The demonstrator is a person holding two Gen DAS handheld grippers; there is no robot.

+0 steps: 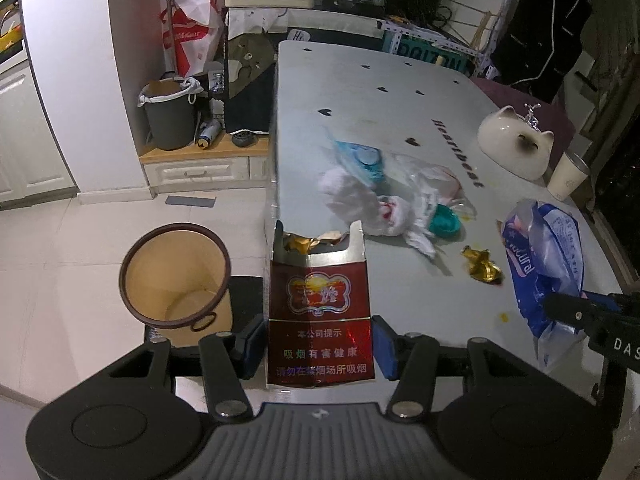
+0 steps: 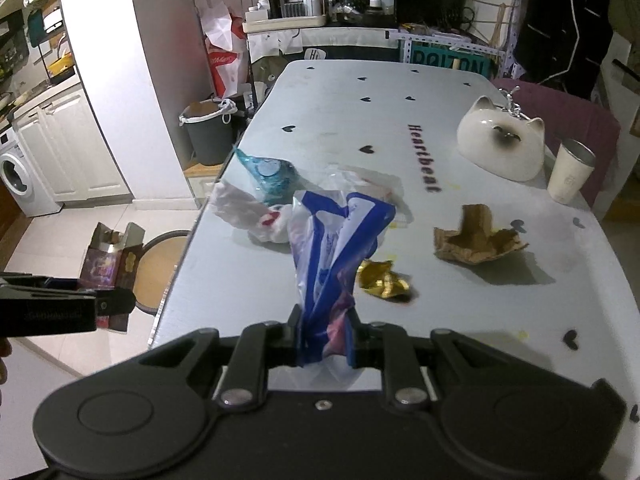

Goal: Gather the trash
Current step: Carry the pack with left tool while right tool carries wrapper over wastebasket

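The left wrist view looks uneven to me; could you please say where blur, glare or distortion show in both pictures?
Left wrist view: the white crumpled plastic bag is smeared by motion blur, while the dark red cigarette pack stays sharp; fisheye bends the grey table edge. Right wrist view: the blue-and-white plastic wrapper is sharp, corners vignette black.

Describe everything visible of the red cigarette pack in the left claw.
The cigarette pack is a dark red soft carton with a gold-and-white emblem and lines of Chinese text on its glossy front. Its top is torn open, with crumpled gold foil showing inside and ragged flaps standing up. It is upright, clamped low on both sides by the blue pads of the left claw, lifted off the table at its left edge. The round brown-rimmed bin stands on the floor to its left. The right wrist view shows it over that bin.
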